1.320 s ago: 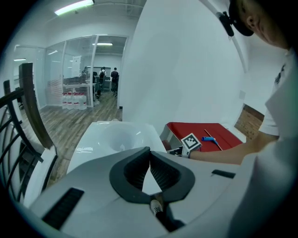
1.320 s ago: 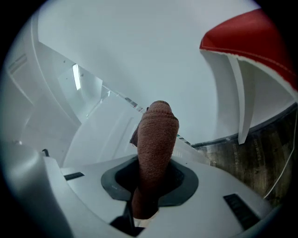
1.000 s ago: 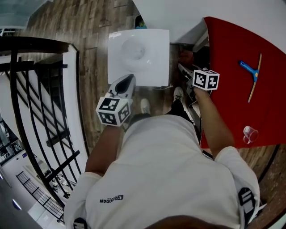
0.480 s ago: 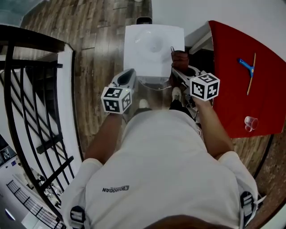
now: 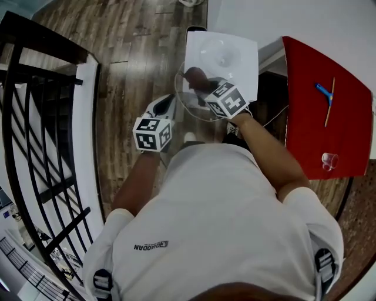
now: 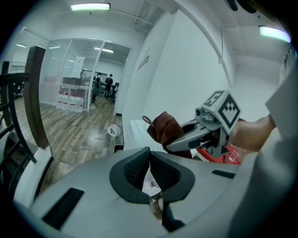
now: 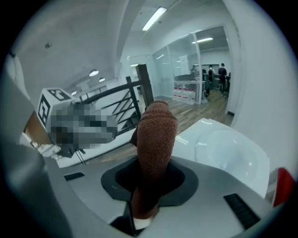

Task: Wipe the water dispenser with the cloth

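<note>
The white water dispenser [image 5: 226, 53] stands in front of me, its flat top with a round recess [image 7: 226, 148] showing. A brown cloth [image 7: 156, 135] sticks up out of my right gripper [image 7: 151, 179], which is shut on it. In the head view the right gripper [image 5: 201, 88] holds the cloth [image 5: 192, 75] at the dispenser's near left edge. My left gripper [image 5: 166, 107] hangs lower left, off the dispenser; its pads [image 6: 139, 167] meet with nothing between them. The left gripper view shows the cloth [image 6: 163, 129] in the right gripper's jaws.
A red table [image 5: 320, 117] stands to the right, carrying a blue squeegee [image 5: 324, 93] and a clear cup [image 5: 329, 160]. A black railing [image 5: 41, 117] runs along the left. Wooden floor [image 5: 132, 64] surrounds the dispenser, and a white wall [image 5: 305, 17] is behind it.
My right gripper has swung left from beside the red table to the dispenser's near left edge, carrying the cloth. The left gripper has barely moved.
</note>
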Demonstrator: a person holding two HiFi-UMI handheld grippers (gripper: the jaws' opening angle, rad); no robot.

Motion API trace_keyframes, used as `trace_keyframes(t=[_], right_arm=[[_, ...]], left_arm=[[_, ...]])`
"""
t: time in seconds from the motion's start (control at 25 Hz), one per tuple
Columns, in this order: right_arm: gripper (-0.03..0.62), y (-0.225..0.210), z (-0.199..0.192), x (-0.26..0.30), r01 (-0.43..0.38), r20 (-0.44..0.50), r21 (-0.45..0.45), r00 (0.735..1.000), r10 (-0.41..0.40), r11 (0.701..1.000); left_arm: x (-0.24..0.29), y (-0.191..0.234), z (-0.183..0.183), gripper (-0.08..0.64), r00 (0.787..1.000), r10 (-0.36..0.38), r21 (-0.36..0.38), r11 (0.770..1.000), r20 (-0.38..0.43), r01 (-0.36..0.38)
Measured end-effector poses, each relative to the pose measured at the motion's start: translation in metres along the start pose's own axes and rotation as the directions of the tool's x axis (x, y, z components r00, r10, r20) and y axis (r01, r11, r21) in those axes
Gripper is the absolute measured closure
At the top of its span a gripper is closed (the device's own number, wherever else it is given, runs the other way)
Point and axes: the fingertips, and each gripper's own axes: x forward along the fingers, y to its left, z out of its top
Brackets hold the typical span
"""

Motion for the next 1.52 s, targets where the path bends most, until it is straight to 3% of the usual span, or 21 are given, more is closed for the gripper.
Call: trace_keyframes(t=[0.12,0.2,0.4,0.8,1.16,1.52], right_arm=[[0.506,0.005,0.005,0.021,0.049,-0.124,-0.245,0.989,-0.081,0.968],[0.506,0.006,0.010,0.032,0.066,-0.161,-0.320,0.979,-0.123,0.945],[0.506,0.015,0.018,0.050,0.049,-0.181,-0.151,0.981,-0.077,0.987],[0.506,-0.019,-0.010,0.035,0.157,-0.220,-0.038,0.962,-0.162,0.987],[0.506,-0.057,-0.040,-0.002,0.232,-0.211,0.092,0.955,-0.209,0.968],[0.506,-0.097,-0.082,-0.049,0.319,-0.215,0.217,0.938,-0.274,0.922]], left_arm=[[-0.015,0.006,-0.006,0.560,1.000,0.008,-0.016,1.000,0.016,-0.008],[-0.024,0.012,-0.009,0.560,1.000,0.009,-0.021,1.000,0.020,-0.009],[-0.045,0.029,-0.015,0.560,0.999,0.016,-0.044,0.999,0.028,-0.015],[-0.050,0.034,-0.017,0.560,1.000,0.000,-0.045,0.999,0.030,0.002],[-0.027,0.006,-0.012,0.560,0.998,-0.061,-0.012,0.998,0.011,0.061],[-0.013,-0.013,-0.005,0.560,0.995,-0.101,0.023,0.995,0.000,0.101]])
